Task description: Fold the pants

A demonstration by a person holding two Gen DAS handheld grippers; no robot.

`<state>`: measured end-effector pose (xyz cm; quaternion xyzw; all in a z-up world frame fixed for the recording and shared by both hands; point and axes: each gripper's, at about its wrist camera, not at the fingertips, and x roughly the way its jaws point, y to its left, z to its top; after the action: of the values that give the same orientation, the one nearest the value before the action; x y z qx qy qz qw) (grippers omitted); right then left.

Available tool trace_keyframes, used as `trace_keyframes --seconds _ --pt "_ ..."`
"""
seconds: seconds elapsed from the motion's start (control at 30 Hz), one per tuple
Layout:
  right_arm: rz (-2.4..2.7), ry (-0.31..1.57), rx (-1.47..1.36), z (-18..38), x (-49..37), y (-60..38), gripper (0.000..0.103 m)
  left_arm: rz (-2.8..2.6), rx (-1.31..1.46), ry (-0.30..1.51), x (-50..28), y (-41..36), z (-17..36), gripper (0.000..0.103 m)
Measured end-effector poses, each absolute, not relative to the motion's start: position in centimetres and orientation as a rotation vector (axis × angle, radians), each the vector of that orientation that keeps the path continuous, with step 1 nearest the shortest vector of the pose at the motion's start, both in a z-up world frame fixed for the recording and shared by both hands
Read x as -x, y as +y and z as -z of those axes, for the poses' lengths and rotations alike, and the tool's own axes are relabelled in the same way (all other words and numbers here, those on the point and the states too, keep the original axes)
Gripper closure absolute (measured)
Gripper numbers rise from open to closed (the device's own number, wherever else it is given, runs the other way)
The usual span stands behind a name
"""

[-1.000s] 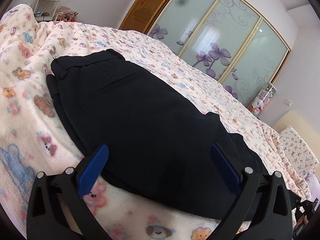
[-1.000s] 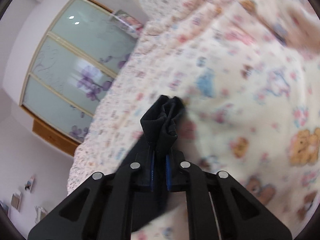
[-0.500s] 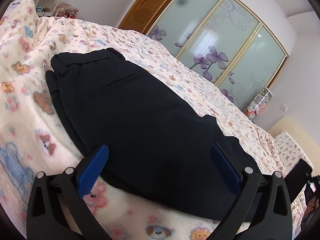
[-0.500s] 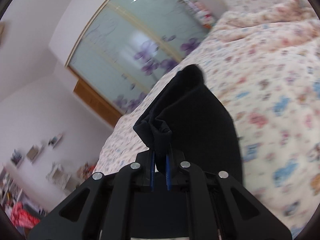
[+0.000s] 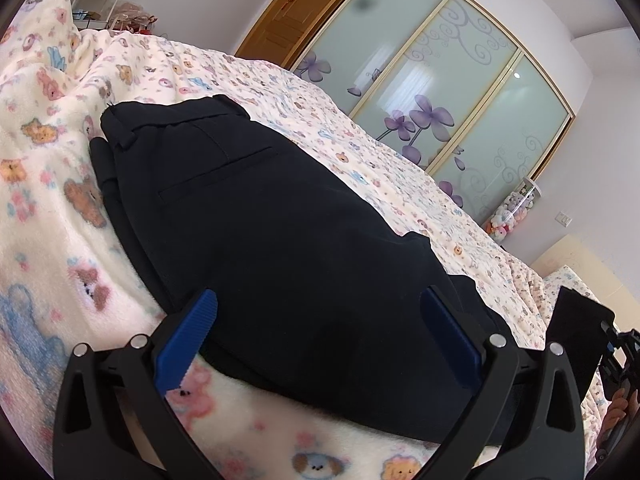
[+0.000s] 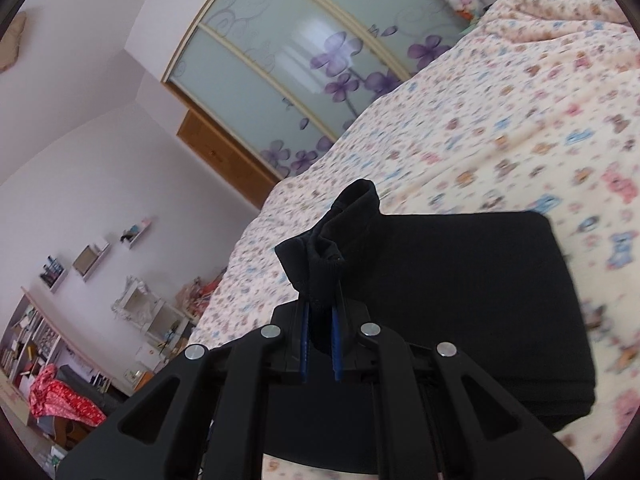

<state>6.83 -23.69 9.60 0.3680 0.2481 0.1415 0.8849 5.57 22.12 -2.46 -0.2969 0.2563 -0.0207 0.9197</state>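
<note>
- Your left gripper [image 5: 320,334] hangs low over the bed with its 2 blue-padded fingers [image 5: 188,336] spread wide. Nothing is between them.
- The black pants [image 5: 260,220] lie on the teddy-bear blanket [image 5: 48,208]. The waistband and a welt pocket sit at the far end in the left wrist view; the near edge passes between your spread left fingers.
- Your right gripper [image 6: 320,344] has its jaws nearly closed on a bunched end of the pants [image 6: 336,236]. Only a narrow gap packed with fabric separates the 2 blue pads.
- The held fabric stands up above the right fingertips. The remaining cloth spreads out flat and dark to the right, over the blanket [image 6: 520,120].
- In the left wrist view, your right gripper [image 5: 612,344] appears at the far right edge, with black fabric raised off the bed.
- A sliding wardrobe [image 5: 440,80] with purple flower panels stands behind the bed.
</note>
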Motion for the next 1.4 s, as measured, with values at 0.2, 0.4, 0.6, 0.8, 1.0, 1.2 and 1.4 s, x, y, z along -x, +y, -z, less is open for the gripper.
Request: trace_keyframes --seconds 0.2,0.4,0.6,0.8,1.0,1.2,1.4 --pt "-0.397 0.566 -0.713 -8.7 -8.6 -17.4 0.094 0.042 0.609 0.527 -5.6 22.1 2.5 0.002" --pt "-0.380 0.880 -0.385 -2.2 -10.6 -8.3 0.089 0.046 0.616 0.525 -5.5 22.2 2.5 0.002" --pt "-0.428 0.907 -0.285 -1.4 -7.7 -7.5 0.044 0.049 0.621 0.523 -5.5 22.2 2.6 0.002" --pt "-0.484 0.691 -0.292 -5.1 -5.3 -8.4 0.048 0.048 0.621 0.522 -5.5 22.1 2.6 0.002" --pt "-0.437 0.760 -0.358 -3.4 -9.1 -7.1 0.054 0.048 0.621 0.522 -5.6 22.1 2.6 0.002" --pt "-0.351 0.875 -0.002 -0.4 -9.2 -1.4 0.053 0.054 0.630 0.516 -5.5 22.0 2.6 0.002" --pt "-0.235 0.861 0.120 -0.6 -8.8 -0.2 0.071 0.062 0.642 0.510 -5.5 22.2 2.7 0.002"
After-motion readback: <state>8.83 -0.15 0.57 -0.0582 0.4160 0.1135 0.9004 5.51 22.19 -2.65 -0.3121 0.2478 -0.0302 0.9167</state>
